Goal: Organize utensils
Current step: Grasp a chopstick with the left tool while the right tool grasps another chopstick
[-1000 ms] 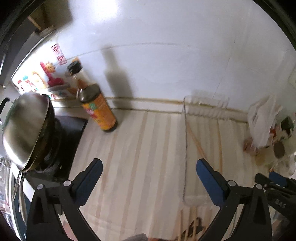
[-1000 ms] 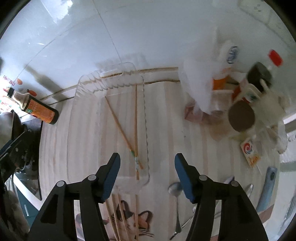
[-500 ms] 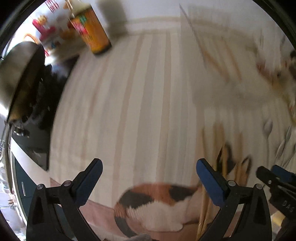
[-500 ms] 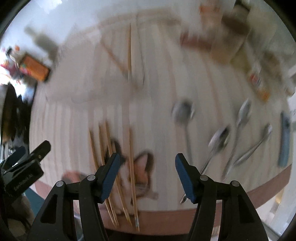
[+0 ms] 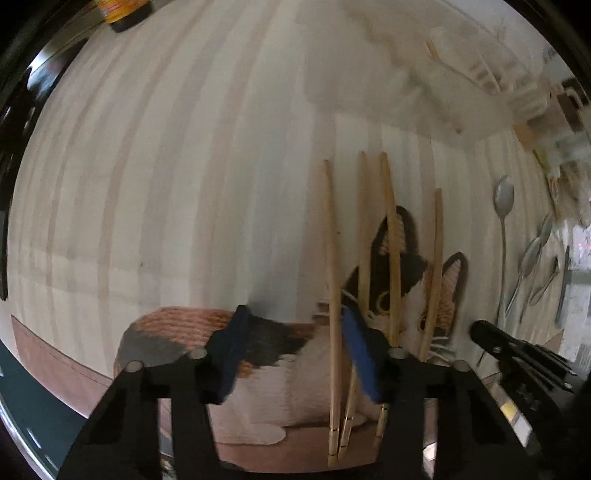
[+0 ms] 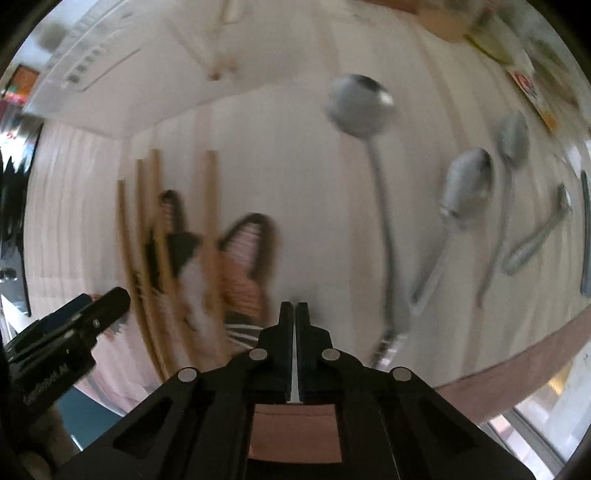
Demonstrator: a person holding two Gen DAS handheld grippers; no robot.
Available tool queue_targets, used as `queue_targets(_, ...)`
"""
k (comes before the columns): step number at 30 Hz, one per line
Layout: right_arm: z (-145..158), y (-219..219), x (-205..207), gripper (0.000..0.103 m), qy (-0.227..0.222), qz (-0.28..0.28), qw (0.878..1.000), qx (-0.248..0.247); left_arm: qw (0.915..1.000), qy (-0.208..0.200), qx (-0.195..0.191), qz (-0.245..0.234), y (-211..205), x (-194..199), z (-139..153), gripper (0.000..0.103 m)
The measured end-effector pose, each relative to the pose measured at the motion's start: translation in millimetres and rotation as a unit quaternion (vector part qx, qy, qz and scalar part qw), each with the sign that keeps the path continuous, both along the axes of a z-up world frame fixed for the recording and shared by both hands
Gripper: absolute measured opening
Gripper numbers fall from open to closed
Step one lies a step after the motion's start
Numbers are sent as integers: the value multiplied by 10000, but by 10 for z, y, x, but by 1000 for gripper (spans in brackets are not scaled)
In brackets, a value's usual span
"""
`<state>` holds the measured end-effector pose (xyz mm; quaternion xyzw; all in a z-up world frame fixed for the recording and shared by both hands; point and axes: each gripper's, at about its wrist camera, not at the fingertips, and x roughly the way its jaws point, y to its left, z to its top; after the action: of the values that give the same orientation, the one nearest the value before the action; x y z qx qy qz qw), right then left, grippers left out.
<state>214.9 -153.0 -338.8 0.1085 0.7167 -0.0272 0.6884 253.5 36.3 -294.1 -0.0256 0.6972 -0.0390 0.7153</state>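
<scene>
Several wooden chopsticks (image 5: 391,236) lie side by side on a striped mat with a cat picture (image 5: 399,295). My left gripper (image 5: 295,332) is open low over the mat; the leftmost chopstick (image 5: 332,280) runs between its fingers, close to the right finger. My right gripper (image 6: 294,314) is shut and empty, low over the mat between the chopsticks (image 6: 210,221) and several metal spoons (image 6: 380,192). The spoons also show at the right of the left wrist view (image 5: 504,229). A clear plastic tray (image 5: 424,92) holding two chopsticks lies beyond.
A sauce bottle (image 5: 122,11) stands at the far left by a dark stove edge (image 5: 11,155). Jars and packets (image 6: 524,55) crowd the far right. The table's brown front edge (image 6: 517,362) runs close below the grippers.
Both grippers have tilted and dropped from over the tray to low over the mat's front. The left has narrowed around a chopstick. The right has closed fully.
</scene>
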Motion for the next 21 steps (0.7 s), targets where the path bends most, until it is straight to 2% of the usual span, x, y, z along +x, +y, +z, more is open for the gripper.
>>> queue_targets(2, 19, -92, -49, 2, 1, -143, 9994, 328, 9998, -90, 101, -125, -80, 10, 17, 35)
queue_targets(3, 21, -117, -67, 3, 10, -181, 9990, 405, 9996, -129, 162, -179, -97, 13, 28, 19)
queue_targets(4, 26, -121, -79, 4, 13, -185, 9985, 507, 9992, -140, 295, -227, -109, 19, 32, 9)
queue_targets(5, 27, -128, -92, 9, -5, -189, 9980, 599, 9988, -150, 374, -271, -106, 33, 38, 6)
queue_targets(6, 39, -110, -99, 17, -48, -199, 9974, 697, 9989, -140, 348, -293, -104, 115, 55, 5)
queue_targets(8, 61, -21, -109, 24, -98, -120, 9965, 824, 9986, -113, 429, -284, 6, 131, 63, 4)
queue_targets(11, 57, 175, -81, 24, -131, 86, 9962, 859, 9981, -111, 559, -245, 155, 118, 86, 4)
queue_targets(14, 9, 329, 90, 24, -96, 449, 9980, 443, 9981, -86, 575, -219, 261, 105, 99, 4)
queue_targets(16, 2, 418, 36, 20, -115, 686, 9975, 93, 9981, -88, 565, -219, 296, 100, 115, 5)
queue_targets(18, 1, 433, 26, 7, -87, 724, 9972, -165, 9980, -96, 580, -228, 348, 101, 110, 5)
queue_targets(21, 17, 340, 24, 7, -66, 791, 9953, -548, 9978, -128, 599, -271, 318, 48, 108, 5)
